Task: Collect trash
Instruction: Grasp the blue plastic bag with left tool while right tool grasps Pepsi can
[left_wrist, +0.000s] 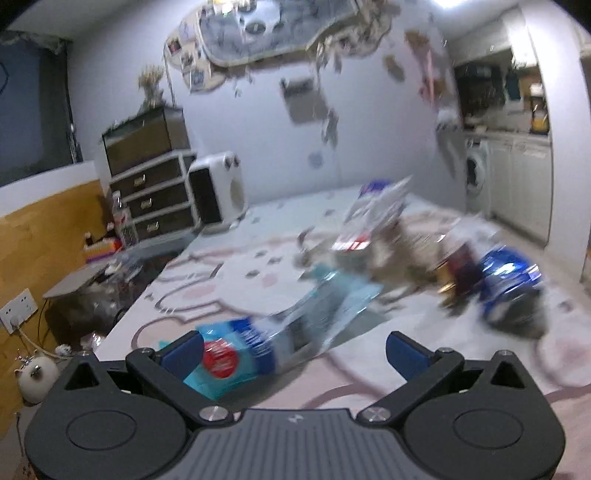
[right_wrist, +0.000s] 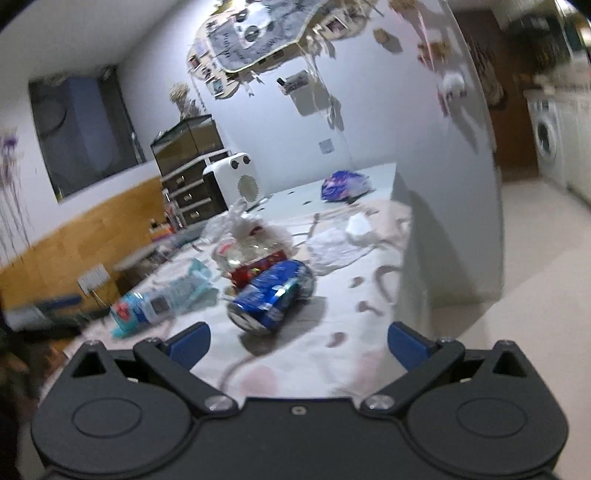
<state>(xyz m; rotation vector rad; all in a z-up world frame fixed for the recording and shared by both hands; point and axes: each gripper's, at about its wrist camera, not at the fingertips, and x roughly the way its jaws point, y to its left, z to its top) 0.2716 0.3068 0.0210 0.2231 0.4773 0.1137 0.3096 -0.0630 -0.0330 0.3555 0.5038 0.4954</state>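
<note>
left tongs (left_wrist: 293, 354) wide open, empty, right at teal pack (left_wrist: 236, 354); pack long, pointing away toward blue bag (left_wrist: 511, 273).

right tongs (right_wrist: 298, 343) open, empty, near blue bag (right_wrist: 273, 295).

Pale mat (right_wrist: 332, 354) with pinkish cartoon outlines spread over the floor; white fan heater (left_wrist: 218, 188) standing at its far edge, just beside a drawer unit (left_wrist: 157, 197) of three dark drawers; glass tank (left_wrist: 144, 138) on top of the unit, dried flowers (left_wrist: 151, 83) above it; wall behind hung with a patterned cloth (right_wrist: 258, 33) and small photos; wood-panelled lower wall with a white socket (left_wrist: 18, 308); washing machine (right_wrist: 546, 134) far right, under a counter; dark window (right_wrist: 81, 125) at left.
</note>
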